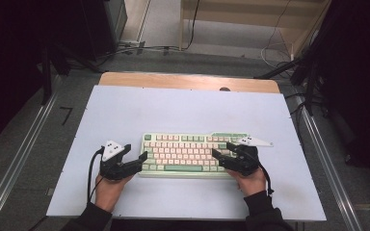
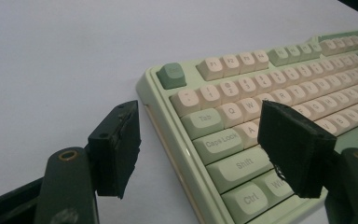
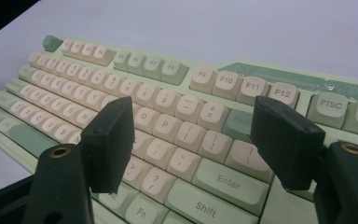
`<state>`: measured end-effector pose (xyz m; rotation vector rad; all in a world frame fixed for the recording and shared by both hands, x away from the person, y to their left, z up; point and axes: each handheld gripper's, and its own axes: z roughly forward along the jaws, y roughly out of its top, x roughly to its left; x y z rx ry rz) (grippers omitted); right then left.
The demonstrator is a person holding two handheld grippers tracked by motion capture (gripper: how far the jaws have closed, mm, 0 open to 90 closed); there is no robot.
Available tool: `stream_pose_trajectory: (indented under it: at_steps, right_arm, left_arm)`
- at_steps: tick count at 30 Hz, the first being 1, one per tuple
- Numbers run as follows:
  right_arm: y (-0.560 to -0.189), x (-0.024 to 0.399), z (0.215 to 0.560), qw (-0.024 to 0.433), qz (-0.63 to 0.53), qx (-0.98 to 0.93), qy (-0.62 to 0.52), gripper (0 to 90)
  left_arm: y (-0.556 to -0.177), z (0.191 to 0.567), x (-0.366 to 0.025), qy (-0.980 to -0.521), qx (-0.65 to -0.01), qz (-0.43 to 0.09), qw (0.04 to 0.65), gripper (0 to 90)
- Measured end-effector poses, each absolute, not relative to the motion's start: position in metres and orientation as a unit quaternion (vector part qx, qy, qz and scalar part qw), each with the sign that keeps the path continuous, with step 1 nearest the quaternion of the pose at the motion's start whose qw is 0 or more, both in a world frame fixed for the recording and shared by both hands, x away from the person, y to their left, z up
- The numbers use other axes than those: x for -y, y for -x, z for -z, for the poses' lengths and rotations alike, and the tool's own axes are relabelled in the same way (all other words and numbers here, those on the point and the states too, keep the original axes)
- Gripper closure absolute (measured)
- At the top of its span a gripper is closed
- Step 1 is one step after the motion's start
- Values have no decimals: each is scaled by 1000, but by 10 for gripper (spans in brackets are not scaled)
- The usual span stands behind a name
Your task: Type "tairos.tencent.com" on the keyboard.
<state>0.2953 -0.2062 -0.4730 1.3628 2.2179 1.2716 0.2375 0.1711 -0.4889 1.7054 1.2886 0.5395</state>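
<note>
One counter (image 1: 125,110), white-topped, with a bare wooden strip along its far edge. One keyboard (image 1: 188,154), green-cased with cream and green keys, lies flat on the near half of the counter, square to its edges. Open white surface lies on all four sides of the keyboard: widest beyond its far edge, broad off its left and right ends, narrower between its near edge and the counter's near edge.

Two hands, each carrying one hand-held gripper. The left hand-held gripper (image 1: 143,157) sits at the keyboard's left end, jaws wide apart and holding nothing; in the left gripper view one jaw stands off the keyboard's left edge over bare counter, the other over the Shift and Ctrl keys. The right hand-held gripper (image 1: 220,151) sits over the keyboard's right part, jaws wide apart and holding nothing; in the right gripper view they stand above the keys on either side of the Enter key (image 3: 228,181).
</note>
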Motion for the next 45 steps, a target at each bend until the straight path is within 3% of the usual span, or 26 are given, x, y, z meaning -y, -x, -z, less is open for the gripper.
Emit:
stream_pose_trajectory:
  at_steps: [7, 10, 21, 33, 45]
  right_arm:
    - [-295, 206, 473, 122, -433, -761, -468, 290]
    - [-297, 206, 474, 120, -433, -760, -468, 290]
    - [-299, 200, 477, 116, -428, -768, -462, 309]
    - [-302, 198, 474, 116, -439, -765, -457, 320]
    - [-303, 196, 475, 111, -436, -769, -453, 320]
  left_arm:
    - [-244, 487, -161, -697, -513, -201, 459, 302]
    - [-248, 484, -158, -699, -506, -189, 469, 354]
    - [-263, 473, -141, -717, -474, -167, 483, 894]
    - [-288, 482, -89, -757, -457, -128, 450, 894]
    - [-298, 489, -75, -768, -463, -116, 427, 893]
